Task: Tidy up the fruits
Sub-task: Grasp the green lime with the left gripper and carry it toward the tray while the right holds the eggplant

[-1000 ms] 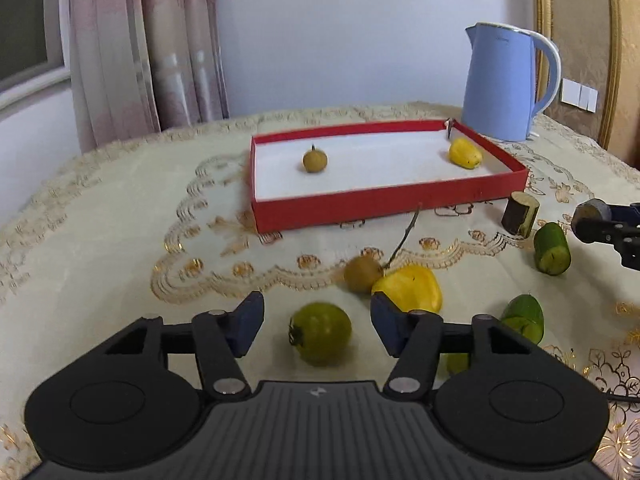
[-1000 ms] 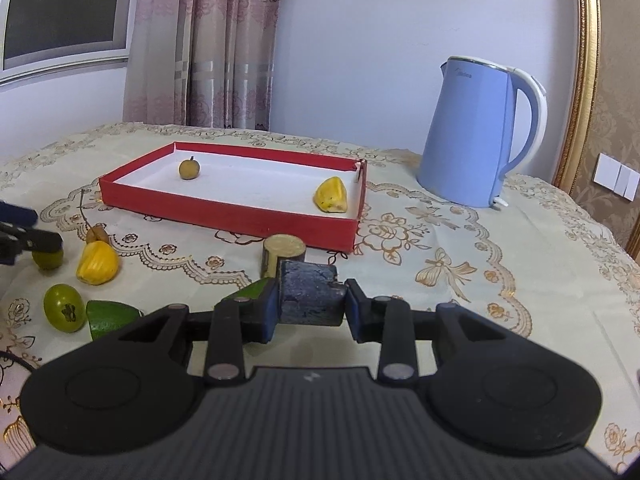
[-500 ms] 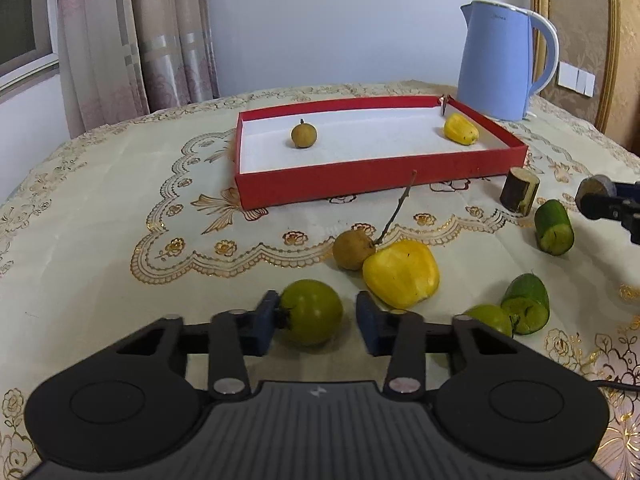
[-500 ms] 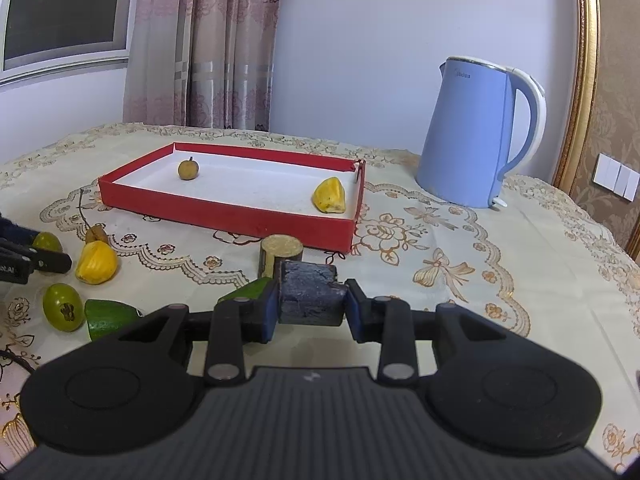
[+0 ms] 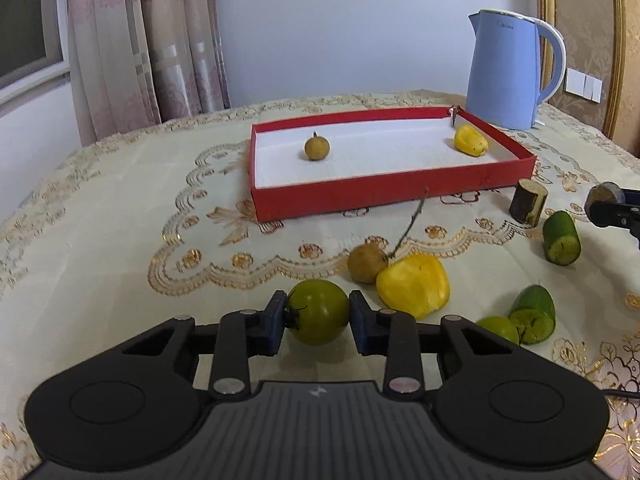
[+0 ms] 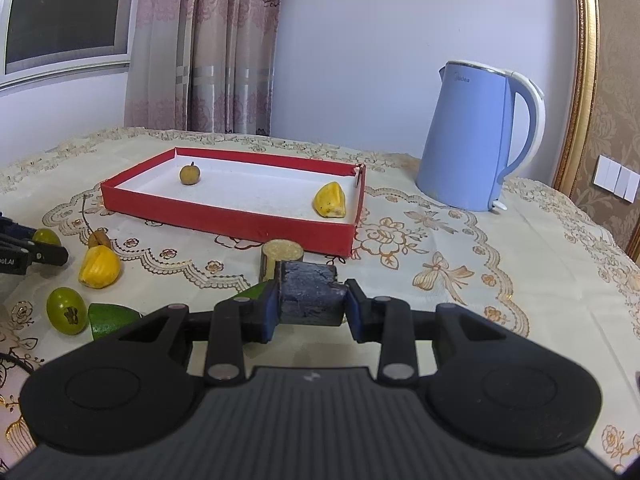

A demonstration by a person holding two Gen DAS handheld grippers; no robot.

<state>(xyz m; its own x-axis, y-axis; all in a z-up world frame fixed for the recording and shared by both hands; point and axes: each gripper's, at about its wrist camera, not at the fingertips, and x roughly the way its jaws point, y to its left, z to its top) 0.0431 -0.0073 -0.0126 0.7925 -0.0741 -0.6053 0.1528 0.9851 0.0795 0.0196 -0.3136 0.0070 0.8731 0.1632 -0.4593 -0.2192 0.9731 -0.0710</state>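
My left wrist camera sits low over the worktop (image 5: 100,240), facing the red tray (image 5: 360,196); my right one looks from its right, sharing tray and kettle (image 6: 476,140).

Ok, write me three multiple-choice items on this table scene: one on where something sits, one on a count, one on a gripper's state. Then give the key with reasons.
1. Where does the yellow fruit piece in the red tray lie?
A. In the corner nearest the blue kettle
B. At the tray's middle
C. Touching the small brown fruit

2. How many fruits lie inside the red tray?
A. None
B. Two
C. Five

3. What is the left gripper doing?
A. Standing wide open over bare cloth
B. Clamping the kettle's handle
C. Shut on the green round fruit

Key: 1 A, the yellow piece sits by the corner that faces the kettle, far from the brown fruit. 2 B, only the brown fruit and the yellow piece are in it. 3 C, both pads press the fruit's sides, the jaws having just closed.
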